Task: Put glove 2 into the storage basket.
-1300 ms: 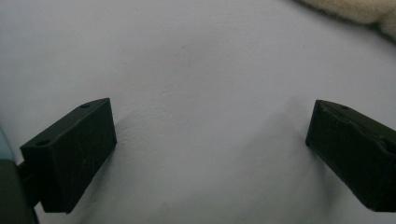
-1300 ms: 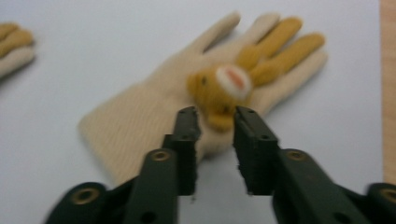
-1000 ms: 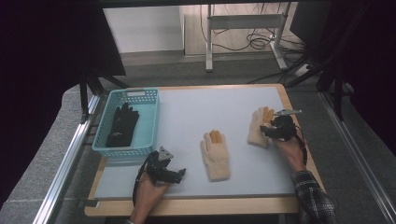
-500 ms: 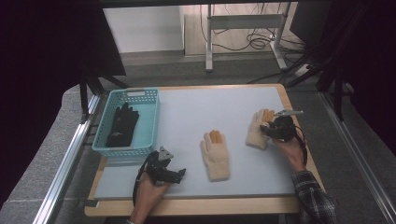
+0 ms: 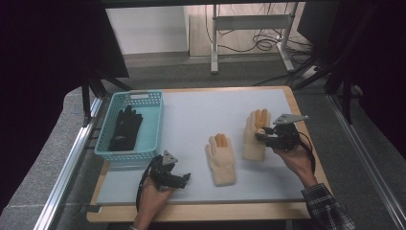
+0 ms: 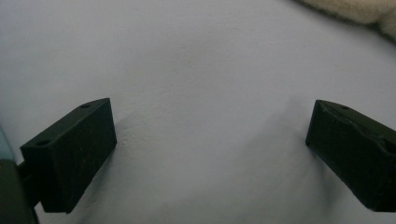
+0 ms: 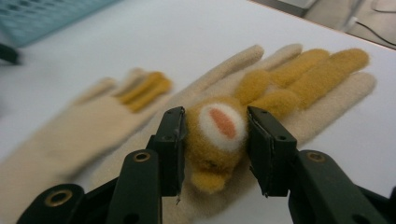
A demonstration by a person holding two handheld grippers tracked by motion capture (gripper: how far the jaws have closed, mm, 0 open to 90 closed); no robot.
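Two cream gloves with mustard fingers lie on the pale table mat (image 5: 201, 110). The right glove (image 5: 253, 143) (image 7: 317, 84) carries a fuzzy mustard knob with a white and pink patch (image 7: 219, 128). My right gripper (image 5: 260, 135) (image 7: 215, 126) is shut on that knob; its jaws closed on it within the last second. The other glove (image 5: 221, 160) (image 7: 70, 135) lies flat at the middle. My left gripper (image 5: 184, 178) (image 6: 210, 135) rests low near the front left, open, with bare mat between its jaws.
A teal basket (image 5: 143, 100) at the left holds a black glove (image 5: 125, 127). The wooden table edge (image 5: 201, 213) runs along the front. A cream glove's edge (image 6: 355, 9) shows at the top right of the left gripper view.
My right gripper has closed on the glove's knob and risen a little, shifting that glove slightly left. The left hand has stayed put.
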